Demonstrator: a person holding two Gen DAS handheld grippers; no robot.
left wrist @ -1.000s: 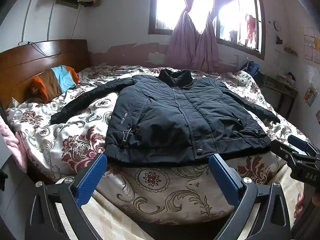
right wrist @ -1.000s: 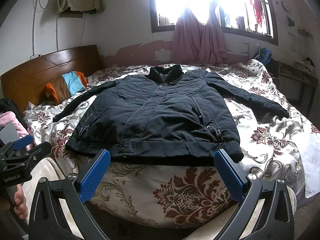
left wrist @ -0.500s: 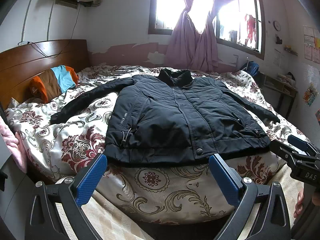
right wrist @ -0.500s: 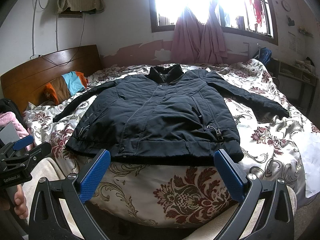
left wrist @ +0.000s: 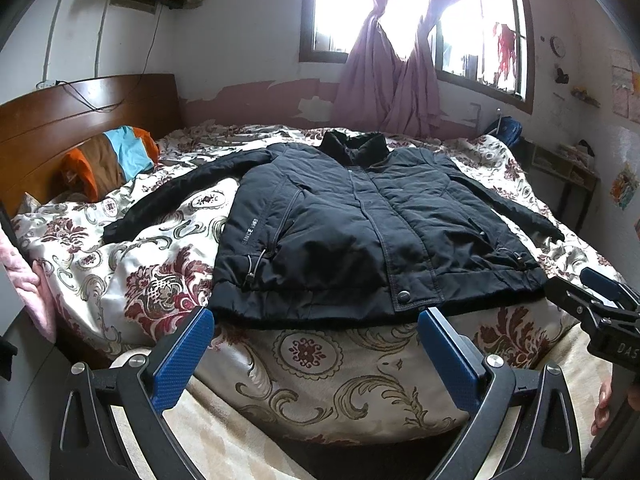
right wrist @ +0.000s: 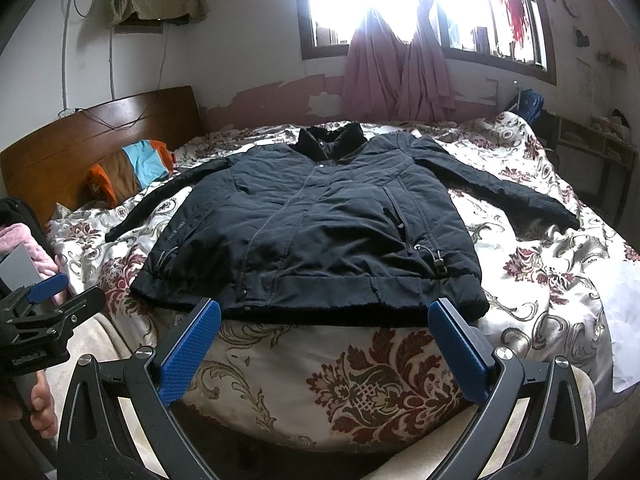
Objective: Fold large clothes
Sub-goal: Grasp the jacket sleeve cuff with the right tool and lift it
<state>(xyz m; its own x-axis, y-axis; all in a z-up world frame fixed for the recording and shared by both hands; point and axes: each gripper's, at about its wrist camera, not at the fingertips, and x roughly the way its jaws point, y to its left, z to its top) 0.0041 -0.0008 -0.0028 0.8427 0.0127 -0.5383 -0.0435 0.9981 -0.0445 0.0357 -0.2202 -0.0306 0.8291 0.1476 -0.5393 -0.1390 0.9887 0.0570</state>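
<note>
While your black jacket [left wrist: 360, 232] lies flat, front up, on the floral bedspread [left wrist: 132, 280], hem at the near edge, only the right wrist view shows its far sleeve end [right wrist: 560, 216] clearly. Your left gripper [left wrist: 316, 352] and right gripper [right wrist: 324, 344] are both spread wide, empty, hanging just short of the hem, touching nothing.

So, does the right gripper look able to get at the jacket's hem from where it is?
Probably yes. The right gripper is open and empty, facing the jacket, whose hem lies along the bed's near edge just beyond the fingertips. Nothing sits between them.
</note>
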